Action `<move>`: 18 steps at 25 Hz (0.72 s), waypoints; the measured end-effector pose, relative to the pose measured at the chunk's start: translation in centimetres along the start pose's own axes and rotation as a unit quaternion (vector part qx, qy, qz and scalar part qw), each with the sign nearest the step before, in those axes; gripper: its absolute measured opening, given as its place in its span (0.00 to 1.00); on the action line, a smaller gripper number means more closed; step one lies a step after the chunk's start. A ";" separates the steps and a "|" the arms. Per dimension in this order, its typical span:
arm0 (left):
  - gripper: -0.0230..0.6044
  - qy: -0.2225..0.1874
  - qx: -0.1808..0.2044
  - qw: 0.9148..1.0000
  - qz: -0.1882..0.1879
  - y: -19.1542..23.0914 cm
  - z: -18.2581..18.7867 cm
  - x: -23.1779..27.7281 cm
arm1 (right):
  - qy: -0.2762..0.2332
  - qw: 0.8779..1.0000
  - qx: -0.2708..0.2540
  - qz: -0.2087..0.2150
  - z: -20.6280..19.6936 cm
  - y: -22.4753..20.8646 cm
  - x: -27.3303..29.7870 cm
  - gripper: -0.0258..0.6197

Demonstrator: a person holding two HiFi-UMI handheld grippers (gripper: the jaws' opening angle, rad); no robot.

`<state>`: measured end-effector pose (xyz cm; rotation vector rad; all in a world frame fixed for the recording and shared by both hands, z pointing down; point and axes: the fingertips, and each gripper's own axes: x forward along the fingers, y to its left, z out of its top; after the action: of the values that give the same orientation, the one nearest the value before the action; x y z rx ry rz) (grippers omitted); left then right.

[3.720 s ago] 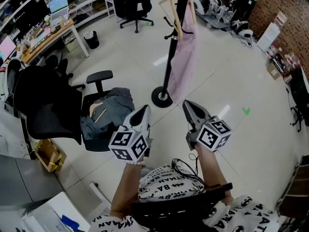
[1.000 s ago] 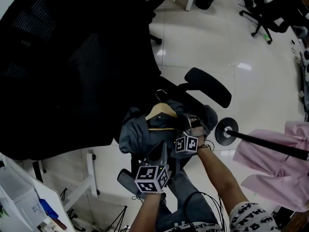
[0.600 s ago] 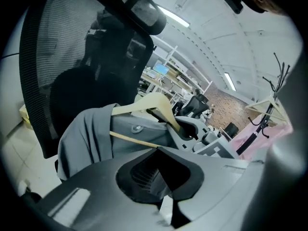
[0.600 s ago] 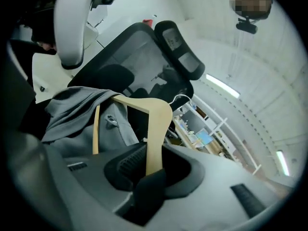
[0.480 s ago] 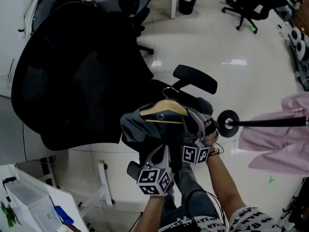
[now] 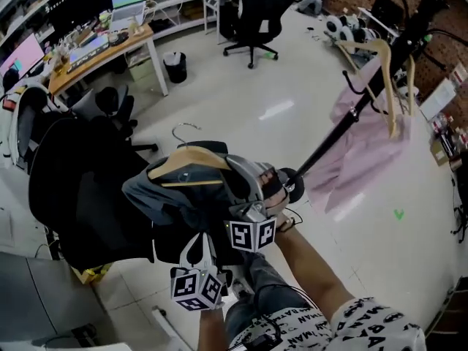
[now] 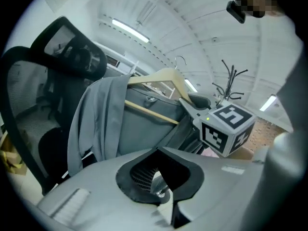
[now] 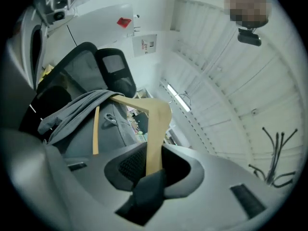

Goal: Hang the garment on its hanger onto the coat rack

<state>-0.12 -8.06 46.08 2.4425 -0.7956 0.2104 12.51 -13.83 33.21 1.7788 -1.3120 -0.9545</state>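
Note:
A grey garment (image 6: 183, 196) hangs on a wooden hanger (image 6: 186, 161), lifted clear of the black office chair (image 6: 80, 189). My right gripper (image 6: 262, 199) is shut on the hanger's right arm. In the right gripper view, the wooden hanger (image 8: 154, 124) runs down between the jaws of that gripper (image 8: 151, 170), with the garment (image 8: 77, 109) draped to its left. My left gripper (image 6: 199, 248) sits lower, below the cloth, shut and holding nothing. The left gripper view looks past that gripper (image 7: 163, 191) to the garment (image 7: 139, 129). The black coat rack (image 6: 344, 126) stands to the right.
A pink garment (image 6: 358, 145) on its own wooden hanger hangs from the rack. Desks with monitors (image 6: 95, 42) line the far left, with a bin (image 6: 174, 66) and another chair (image 6: 252, 13) behind. Shelves and clutter stand along the brick wall (image 6: 439, 86) at right.
The garment lay on the chair seat earlier, with both grippers empty. It is now raised off the chair in my right gripper, and the view has swung toward the coat rack.

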 end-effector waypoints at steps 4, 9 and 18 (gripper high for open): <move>0.01 -0.016 0.050 0.997 -0.050 -5.1 3.4 -1.2 | 0.033 0.998 -0.017 -0.045 1.5 -9.0 -2.3 0.21; 0.01 -0.050 0.092 0.989 -0.108 -11.3 7.7 -2.3 | 0.082 0.993 -0.041 -0.079 1.4 -18.5 -4.6 0.21; 0.01 -0.062 0.105 0.968 -0.220 -21.9 9.3 -1.7 | 0.150 0.980 -0.075 -0.110 -0.1 -32.4 -10.3 0.21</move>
<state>11.05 2.29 27.79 2.7817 -0.2714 -0.0309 24.51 3.45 6.54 1.8896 -0.8474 -0.8351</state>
